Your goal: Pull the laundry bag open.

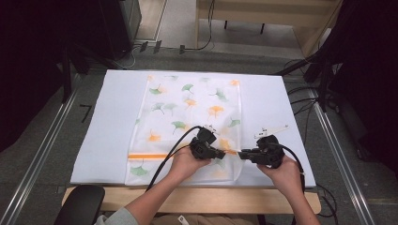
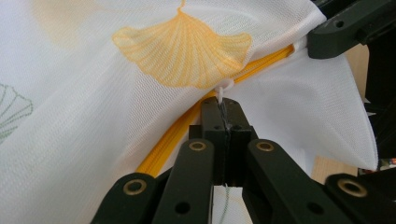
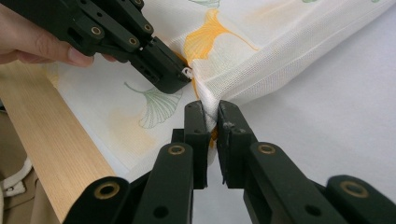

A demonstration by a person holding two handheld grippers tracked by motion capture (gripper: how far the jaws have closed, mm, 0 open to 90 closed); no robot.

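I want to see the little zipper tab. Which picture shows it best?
The left gripper view: the zipper tab sits close up, pinched in the left hand-held gripper. The right gripper view shows it small; in the high view it's too tiny to tell.

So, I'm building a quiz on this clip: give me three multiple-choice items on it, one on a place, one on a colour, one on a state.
1. Where is the left claw? A at the mesh bag's far end; B at its near right edge; C off the table.
2. What colour is the zipper? A orange; B blue; C black.
3. How is the right claw? A wide open; B shut on the bag's edge; C lying on the table.

Answers: B, the high view shows it by the near right edge of the mesh bag; A, an orange strip runs along the mesh; B, fabric is pinched between its tips.
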